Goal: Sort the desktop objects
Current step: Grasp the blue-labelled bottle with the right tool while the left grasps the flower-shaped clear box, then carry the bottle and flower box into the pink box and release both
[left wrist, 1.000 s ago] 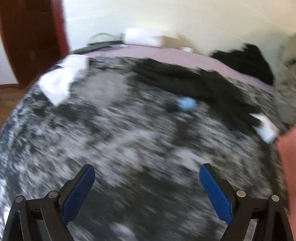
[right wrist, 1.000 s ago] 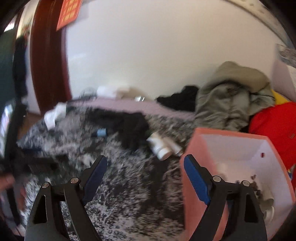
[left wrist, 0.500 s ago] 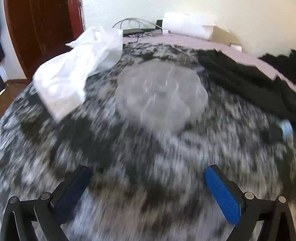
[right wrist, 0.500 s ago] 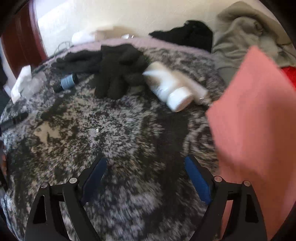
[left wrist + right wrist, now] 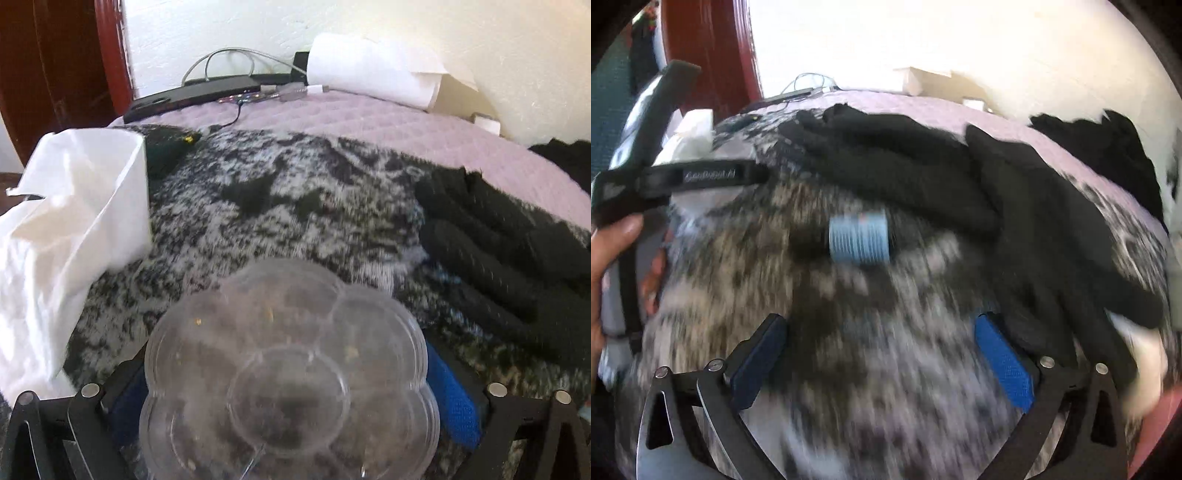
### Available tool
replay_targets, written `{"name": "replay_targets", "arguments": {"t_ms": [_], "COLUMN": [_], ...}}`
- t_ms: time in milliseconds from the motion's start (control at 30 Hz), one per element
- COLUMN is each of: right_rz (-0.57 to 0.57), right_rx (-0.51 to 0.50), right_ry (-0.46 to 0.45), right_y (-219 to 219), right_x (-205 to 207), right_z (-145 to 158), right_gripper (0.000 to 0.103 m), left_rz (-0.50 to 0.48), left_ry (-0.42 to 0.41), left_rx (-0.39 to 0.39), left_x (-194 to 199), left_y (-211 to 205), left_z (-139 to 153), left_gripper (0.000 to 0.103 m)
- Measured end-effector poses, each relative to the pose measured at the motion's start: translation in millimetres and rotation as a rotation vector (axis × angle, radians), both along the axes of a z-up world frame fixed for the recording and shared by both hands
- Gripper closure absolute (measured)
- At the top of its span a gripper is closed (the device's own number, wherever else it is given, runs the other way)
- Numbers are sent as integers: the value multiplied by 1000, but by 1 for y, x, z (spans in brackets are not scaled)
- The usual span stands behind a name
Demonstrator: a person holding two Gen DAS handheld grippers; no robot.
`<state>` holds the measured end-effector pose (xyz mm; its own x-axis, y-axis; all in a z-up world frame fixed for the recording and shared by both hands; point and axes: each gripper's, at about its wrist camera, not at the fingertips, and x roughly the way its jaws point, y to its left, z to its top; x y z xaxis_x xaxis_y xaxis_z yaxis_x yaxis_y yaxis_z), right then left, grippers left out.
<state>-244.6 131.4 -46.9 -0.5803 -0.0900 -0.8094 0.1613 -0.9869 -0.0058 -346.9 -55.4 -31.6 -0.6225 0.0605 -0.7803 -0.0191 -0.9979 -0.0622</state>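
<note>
A clear flower-shaped plastic tray (image 5: 288, 373) lies on the black-and-white fuzzy blanket (image 5: 295, 206), between the fingers of my left gripper (image 5: 288, 398). The jaws are wide and straddle the tray; contact is unclear. My right gripper (image 5: 882, 365) is open and empty above the blanket (image 5: 871, 369). A light blue ribbed cap on a dark bottle (image 5: 858, 238) lies ahead of it, beside black gloves (image 5: 923, 173). The left gripper's frame (image 5: 683, 177) and the hand holding it show at the left of the right wrist view.
A white crumpled cloth (image 5: 62, 236) lies left of the tray. Black gloves (image 5: 509, 258) lie to its right. A black power strip with cables (image 5: 192, 96) and a white roll (image 5: 373, 72) sit at the back by the wall. A pink box corner (image 5: 1160, 432) is at bottom right.
My left gripper moved forward until the clear tray sits between its fingers. My right gripper swung left, away from the pink box and white bottles, toward the blue-capped bottle.
</note>
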Motion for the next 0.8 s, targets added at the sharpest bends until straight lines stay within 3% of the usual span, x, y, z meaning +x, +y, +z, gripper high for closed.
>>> {"name": "replay_targets", "arguments": {"t_ms": [67,100,133,267,500,567,800], "right_rz": [0,5,12,11,-4,-25,-85], "right_rx": [-2,-9,-17,-48,-65,-78,-185], "right_ry": [16,27,38,56,9,-46,-253], "right_y": [-6,-8,-9,-9,24,33,52], "right_x": [-17,-21,-24,-19,105,125,209], "right_z": [1,2,3,6,8,14,23], "right_gripper": [0,12,37,38,37,38,37], "left_rz": [0,1,3,2,-147,-215,-257], "left_ry": [12,18,26,34,-4,-40,-236], "left_rx": [20,29,57,145,56,-38,-72], "left_x": [-1,-1,2,28,138,176,278], "left_y": [-3,-4,-7,-15,28,49,82], "left_z": [1,1,2,6,12,16,23], "left_gripper": [2,5,5,6,6,6,5]}}
